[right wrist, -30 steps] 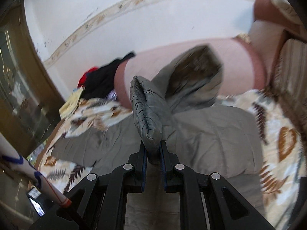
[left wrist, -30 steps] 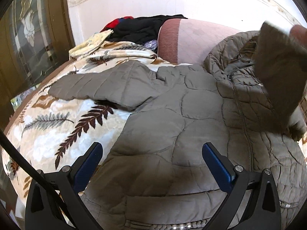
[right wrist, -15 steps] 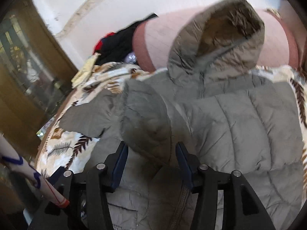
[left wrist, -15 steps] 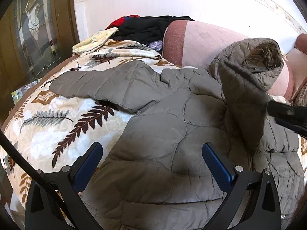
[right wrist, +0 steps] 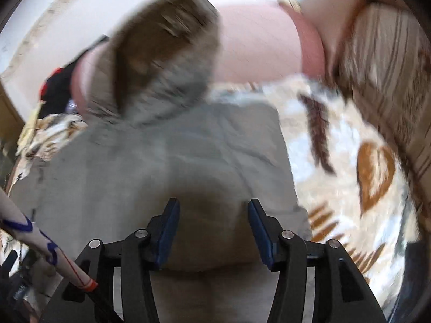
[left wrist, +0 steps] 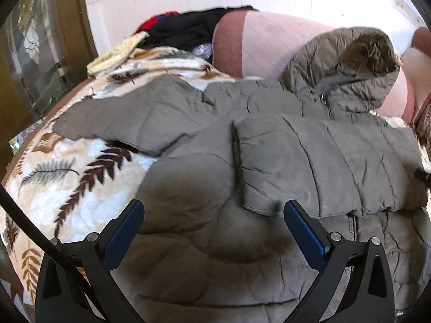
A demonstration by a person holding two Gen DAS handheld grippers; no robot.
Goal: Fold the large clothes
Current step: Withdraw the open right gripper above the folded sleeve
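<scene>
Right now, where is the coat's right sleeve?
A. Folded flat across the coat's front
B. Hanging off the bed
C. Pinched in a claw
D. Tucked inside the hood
A: the sleeve lies flat across the coat, with both claws open and empty.

bed (left wrist: pixel 64 188) with leaf-print cover, carrying a quilted hooded jacket (left wrist: pixel 204 231).
the grey-brown jacket lies spread on the cover, one sleeve (left wrist: pixel 317 167) folded across its front, the other sleeve (left wrist: pixel 129 115) stretched out sideways; its hood (left wrist: pixel 347 64) leans against a pink bolster (left wrist: pixel 258 45) at the head, beside a heap of dark and red clothes (left wrist: pixel 186 28) and a pale yellow cloth (left wrist: pixel 121 49).
</scene>
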